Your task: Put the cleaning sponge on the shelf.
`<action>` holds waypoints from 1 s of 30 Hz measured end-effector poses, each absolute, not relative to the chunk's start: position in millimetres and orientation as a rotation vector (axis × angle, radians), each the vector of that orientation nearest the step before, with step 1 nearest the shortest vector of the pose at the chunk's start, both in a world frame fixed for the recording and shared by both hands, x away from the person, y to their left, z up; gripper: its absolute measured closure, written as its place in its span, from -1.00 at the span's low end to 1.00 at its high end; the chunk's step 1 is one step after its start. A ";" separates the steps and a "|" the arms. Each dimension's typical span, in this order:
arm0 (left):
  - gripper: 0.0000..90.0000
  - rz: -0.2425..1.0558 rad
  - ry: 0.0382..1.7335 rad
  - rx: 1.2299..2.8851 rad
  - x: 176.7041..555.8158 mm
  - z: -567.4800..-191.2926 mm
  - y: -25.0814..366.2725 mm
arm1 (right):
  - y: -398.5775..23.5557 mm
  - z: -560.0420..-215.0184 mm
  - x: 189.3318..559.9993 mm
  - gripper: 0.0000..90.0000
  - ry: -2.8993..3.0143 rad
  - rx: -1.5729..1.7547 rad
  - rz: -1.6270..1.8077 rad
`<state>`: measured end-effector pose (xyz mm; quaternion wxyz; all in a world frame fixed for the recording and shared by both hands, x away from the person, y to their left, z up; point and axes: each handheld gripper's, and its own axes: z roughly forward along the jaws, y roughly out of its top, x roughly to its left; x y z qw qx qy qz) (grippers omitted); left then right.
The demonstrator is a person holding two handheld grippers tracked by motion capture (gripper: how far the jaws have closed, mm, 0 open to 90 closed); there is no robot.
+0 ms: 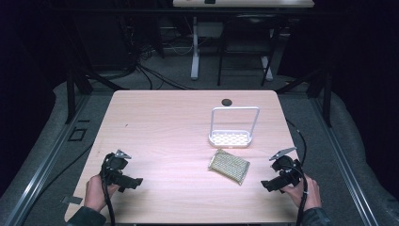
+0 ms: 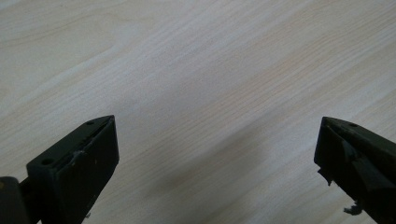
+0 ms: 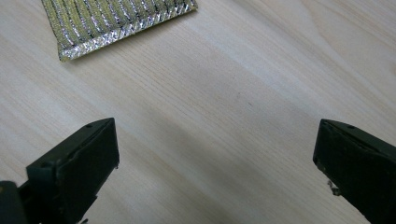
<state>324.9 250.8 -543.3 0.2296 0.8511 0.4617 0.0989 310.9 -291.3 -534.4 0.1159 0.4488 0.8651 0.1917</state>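
- tabletop [image 1: 160, 127]: light wood grain, mostly bare; its far side carries a small dark round spot [image 1: 227, 101], can't tell what it is.
- white rack [image 1: 231, 133]: perforated tray base with a tall loop handle, standing upright, right of centre. Empty as far as I can see.
- scouring pad [image 1: 229, 165]: gold-silver, flat on the tabletop just in front of the rack, apart from it, skewed. Looks light, soft, a bit springy, rough weave so not slippery. Best bet is a pinch across a short edge or a corner; flat lie means a jaw must slide under. In the right gripper view its top is cut off [image 3: 116, 21].
- left hand-held gripper [image 1: 134, 181]: near the front-left edge, jaws wide apart, nothing between them, just wood below [image 2: 215, 140].
- right hand-held gripper [image 1: 267, 185]: front right, near the pad, not touching; jaws spread wide, empty [image 3: 215, 140].
- The room behind is dark, so details there are hard to make out.
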 end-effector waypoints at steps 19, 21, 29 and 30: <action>-1.00 0.269 1.267 2.344 324.5 -543.2 250.4 | -277.3 -528.4 314.2 -1.00 2.567 1.247 0.589; -1.00 0.265 1.263 2.346 324.6 -543.4 250.0 | -275.2 -527.6 315.2 -1.00 2.575 1.231 0.590; -1.00 0.259 1.263 2.351 324.9 -543.7 249.6 | -265.5 -522.3 319.5 -1.00 2.587 1.179 0.641; -1.00 0.259 1.263 2.351 325.0 -543.8 249.3 | -261.5 -521.9 321.4 -1.00 2.595 1.149 0.648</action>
